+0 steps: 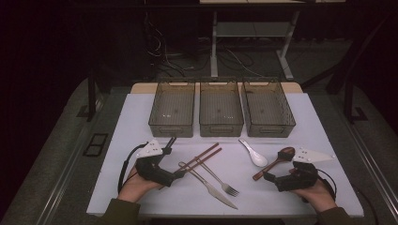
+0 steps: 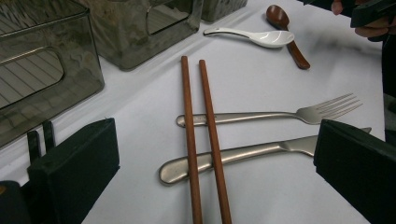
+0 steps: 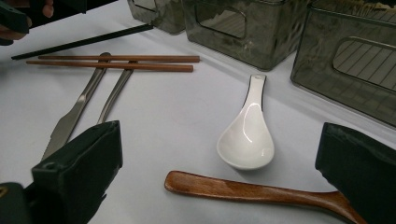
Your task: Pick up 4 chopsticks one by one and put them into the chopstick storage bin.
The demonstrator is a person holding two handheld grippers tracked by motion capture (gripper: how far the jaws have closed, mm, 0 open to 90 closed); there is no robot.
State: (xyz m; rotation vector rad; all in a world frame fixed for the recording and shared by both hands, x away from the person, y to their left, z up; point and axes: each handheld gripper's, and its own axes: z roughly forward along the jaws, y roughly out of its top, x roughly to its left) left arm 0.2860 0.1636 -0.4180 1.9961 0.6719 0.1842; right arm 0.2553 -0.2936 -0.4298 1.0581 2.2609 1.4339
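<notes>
The left gripper (image 1: 174,174) is resting with jaws apart, holding nothing, just left of the chopsticks (image 2: 205,140), which are lying across the fork (image 2: 280,114) and knife (image 2: 224,158) handles. The right gripper (image 1: 271,177) is gaping empty beside the wooden spoon (image 3: 252,190), right of the chopsticks.

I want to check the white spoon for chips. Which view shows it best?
The right gripper view: the white spoon lies close, bowl up. The left gripper view and high view show it small.
</notes>
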